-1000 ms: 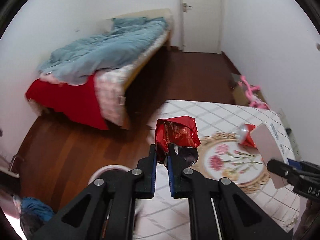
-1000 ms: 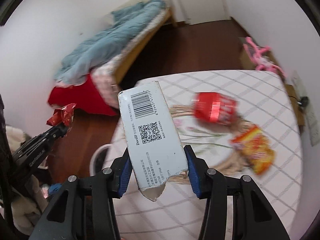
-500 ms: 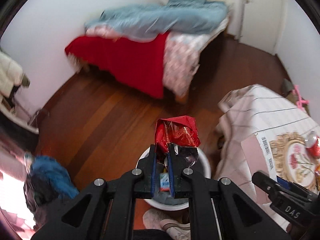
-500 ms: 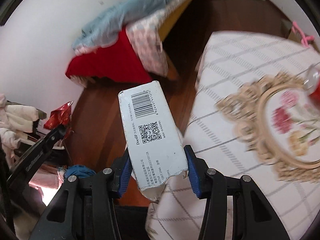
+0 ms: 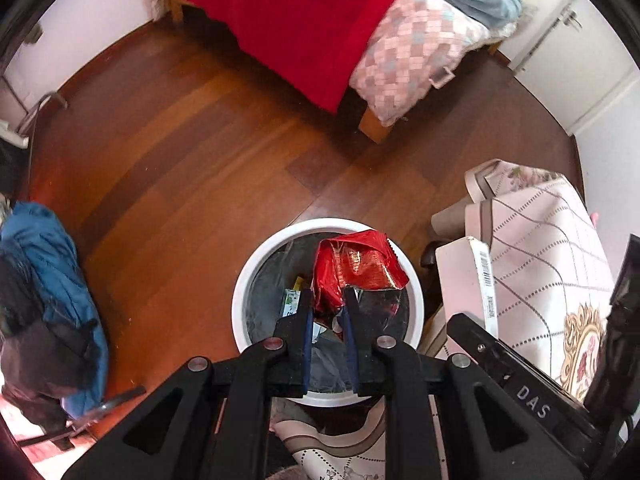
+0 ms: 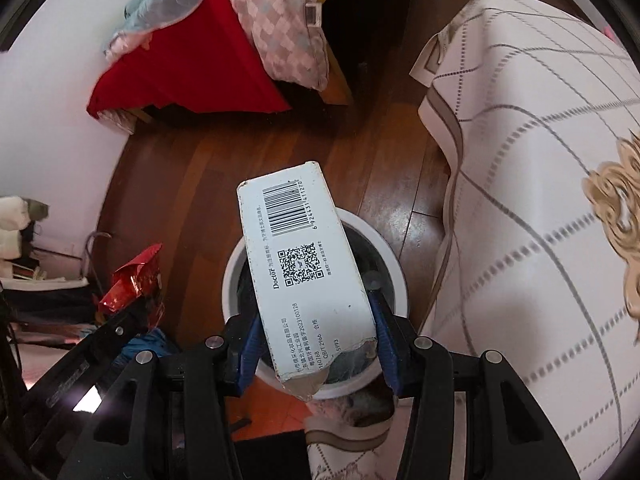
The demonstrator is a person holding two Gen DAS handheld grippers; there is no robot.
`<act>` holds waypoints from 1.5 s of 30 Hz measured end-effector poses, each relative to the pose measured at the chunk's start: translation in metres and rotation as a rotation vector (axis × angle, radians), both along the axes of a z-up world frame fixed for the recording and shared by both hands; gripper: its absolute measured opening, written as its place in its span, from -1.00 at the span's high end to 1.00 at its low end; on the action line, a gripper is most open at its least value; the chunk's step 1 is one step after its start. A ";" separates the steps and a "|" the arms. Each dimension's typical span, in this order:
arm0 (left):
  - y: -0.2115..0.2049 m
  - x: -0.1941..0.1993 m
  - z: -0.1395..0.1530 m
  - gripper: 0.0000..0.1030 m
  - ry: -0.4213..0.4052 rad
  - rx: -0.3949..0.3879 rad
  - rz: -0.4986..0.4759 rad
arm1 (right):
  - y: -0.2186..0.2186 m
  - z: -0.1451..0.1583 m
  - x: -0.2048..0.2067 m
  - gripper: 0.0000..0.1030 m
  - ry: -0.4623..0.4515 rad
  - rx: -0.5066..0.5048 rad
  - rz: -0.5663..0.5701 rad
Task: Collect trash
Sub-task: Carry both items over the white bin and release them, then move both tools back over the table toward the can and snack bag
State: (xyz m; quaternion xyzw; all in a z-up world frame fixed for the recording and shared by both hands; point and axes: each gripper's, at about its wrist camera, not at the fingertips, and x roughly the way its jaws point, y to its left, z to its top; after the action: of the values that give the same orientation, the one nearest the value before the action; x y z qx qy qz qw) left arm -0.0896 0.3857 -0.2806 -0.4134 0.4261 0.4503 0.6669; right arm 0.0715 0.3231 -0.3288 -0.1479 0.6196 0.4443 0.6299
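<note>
My left gripper [image 5: 327, 300] is shut on a crumpled red foil wrapper [image 5: 356, 268] and holds it over a round white trash bin [image 5: 256, 264] on the floor. The bin holds some trash. My right gripper [image 6: 316, 320] is shut on a white cardboard box [image 6: 300, 256] with a barcode and QR code, above the same bin [image 6: 394, 260]. The box also shows at the right of the left wrist view [image 5: 464, 280]. The wrapper shows at the left of the right wrist view [image 6: 132, 280].
A table with a checked white cloth [image 6: 520, 200] stands right of the bin. A bed with a red cover [image 5: 304, 28] is across the wooden floor [image 5: 180, 152]. A blue jacket [image 5: 52, 280] lies at the left.
Both grippers swung away from the table and tilted down toward the floor. The bin is now directly under the wrapper and the box. Both grips are unchanged.
</note>
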 end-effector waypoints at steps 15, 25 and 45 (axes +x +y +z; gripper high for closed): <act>-0.002 -0.035 0.008 -0.97 0.102 0.023 0.018 | 0.000 0.016 -0.005 -0.94 -0.144 -0.182 0.166; -0.030 -0.032 0.025 -0.97 0.147 0.075 -0.039 | -0.024 0.035 -0.003 -0.99 -0.169 -0.185 0.190; -0.094 -0.037 0.130 -0.97 0.119 0.324 -0.078 | -0.092 0.146 -0.019 -1.00 -0.182 0.095 0.147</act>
State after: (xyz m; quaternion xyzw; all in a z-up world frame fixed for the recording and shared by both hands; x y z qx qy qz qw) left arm -0.1268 0.2914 -0.1511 -0.2562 0.4026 0.5104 0.7153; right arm 0.0526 0.2311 -0.1828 -0.2026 0.5257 0.5027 0.6557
